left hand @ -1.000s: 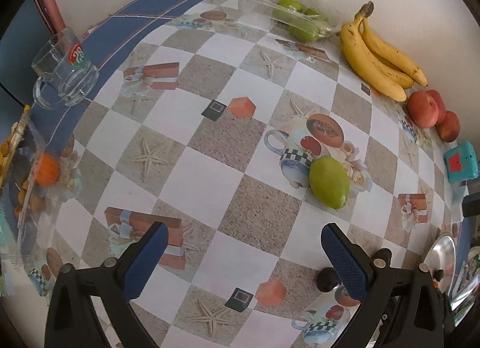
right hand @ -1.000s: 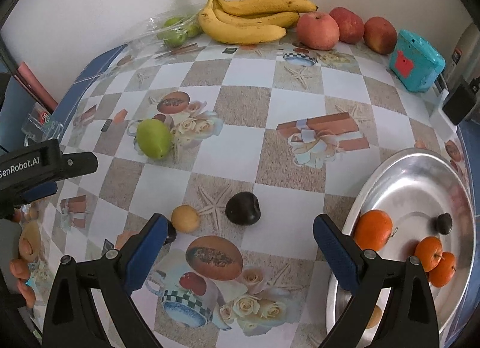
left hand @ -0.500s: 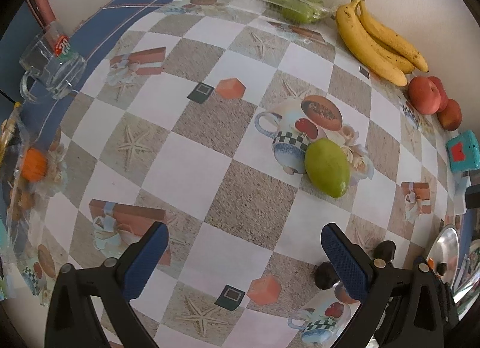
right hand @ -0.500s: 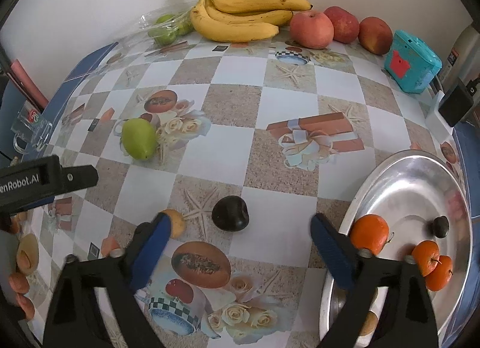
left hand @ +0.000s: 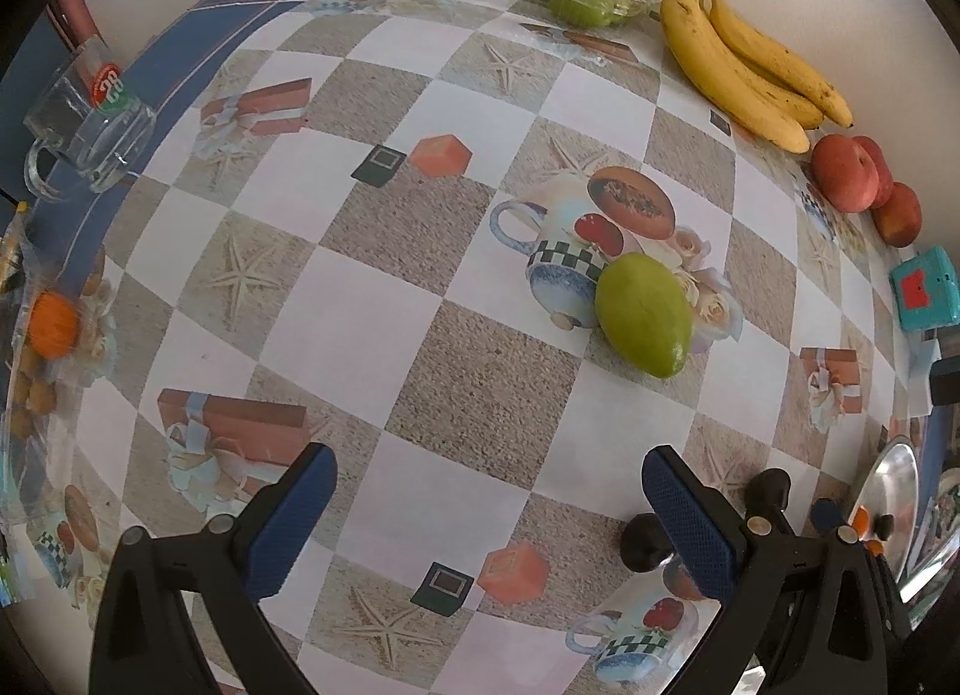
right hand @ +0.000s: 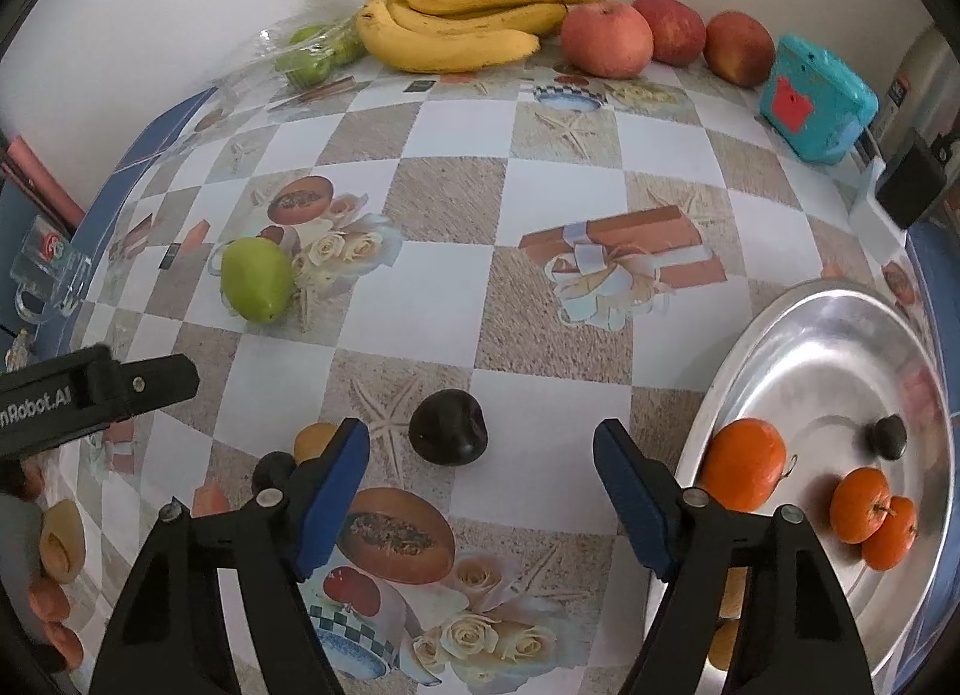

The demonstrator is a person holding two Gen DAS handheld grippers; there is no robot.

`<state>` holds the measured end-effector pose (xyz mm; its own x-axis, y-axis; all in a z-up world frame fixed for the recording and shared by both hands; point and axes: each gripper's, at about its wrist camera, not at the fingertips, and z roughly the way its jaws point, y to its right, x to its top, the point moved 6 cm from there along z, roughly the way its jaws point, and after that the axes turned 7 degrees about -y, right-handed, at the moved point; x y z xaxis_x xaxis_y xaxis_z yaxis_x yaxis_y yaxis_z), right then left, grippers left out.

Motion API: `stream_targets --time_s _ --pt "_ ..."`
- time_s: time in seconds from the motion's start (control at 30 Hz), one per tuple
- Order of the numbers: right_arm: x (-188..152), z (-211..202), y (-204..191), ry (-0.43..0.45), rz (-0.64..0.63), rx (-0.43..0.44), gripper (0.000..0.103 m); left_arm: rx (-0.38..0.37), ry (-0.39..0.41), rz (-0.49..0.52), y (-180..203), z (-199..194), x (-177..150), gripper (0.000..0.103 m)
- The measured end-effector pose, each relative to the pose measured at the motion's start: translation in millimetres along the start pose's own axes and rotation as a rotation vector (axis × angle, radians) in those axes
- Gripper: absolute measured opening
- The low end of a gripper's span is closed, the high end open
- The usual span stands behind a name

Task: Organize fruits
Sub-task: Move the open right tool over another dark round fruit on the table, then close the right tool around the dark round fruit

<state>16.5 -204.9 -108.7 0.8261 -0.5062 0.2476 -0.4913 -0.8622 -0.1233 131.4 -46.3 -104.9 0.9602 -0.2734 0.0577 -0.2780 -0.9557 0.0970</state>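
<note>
A green mango [left hand: 645,322] lies mid-table; it also shows in the right wrist view [right hand: 257,279]. My left gripper [left hand: 480,506] is open and empty, short of the mango. My right gripper [right hand: 480,470] is open and empty, its jaws either side of and just short of a dark plum [right hand: 449,426]. A small yellow fruit [right hand: 314,439] and a small dark fruit [right hand: 272,469] sit by its left finger. A steel plate [right hand: 780,347] at the right holds three oranges [right hand: 743,464] and a small dark fruit [right hand: 889,436].
Bananas [right hand: 474,23], three red apples [right hand: 607,38] and bagged green fruit [right hand: 312,56] line the back wall. A teal box [right hand: 816,104] stands at the back right. A glass mug [left hand: 84,131] sits at the left edge, with a bagged orange [left hand: 53,324] below it.
Both grippers have moved forward over the table. The plum now sits closer between my right jaws, and the mango is nearer my left gripper.
</note>
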Motion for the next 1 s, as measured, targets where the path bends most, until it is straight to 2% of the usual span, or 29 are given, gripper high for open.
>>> stream_targets --time_s 0.17,0.53,0.63,0.8,1.0 --pt "-1 6 3 -0.017 0.028 0.016 0.063 -0.001 -0.002 0.004 2 2 -1 0.103" --pt "0 12 0 -0.027 0.050 0.031 0.053 0.003 0.005 0.011 3 2 -3 0.103" --pt "2 13 -2 -0.028 0.052 0.040 0.046 0.006 0.008 0.015 4 1 -4 0.103" --pt "3 13 -2 -0.026 0.062 0.037 0.044 0.007 0.004 0.017 6 3 -5 0.103" --pt "3 13 -6 -0.030 0.060 0.063 0.031 0.005 0.007 0.025 9 1 -5 0.103"
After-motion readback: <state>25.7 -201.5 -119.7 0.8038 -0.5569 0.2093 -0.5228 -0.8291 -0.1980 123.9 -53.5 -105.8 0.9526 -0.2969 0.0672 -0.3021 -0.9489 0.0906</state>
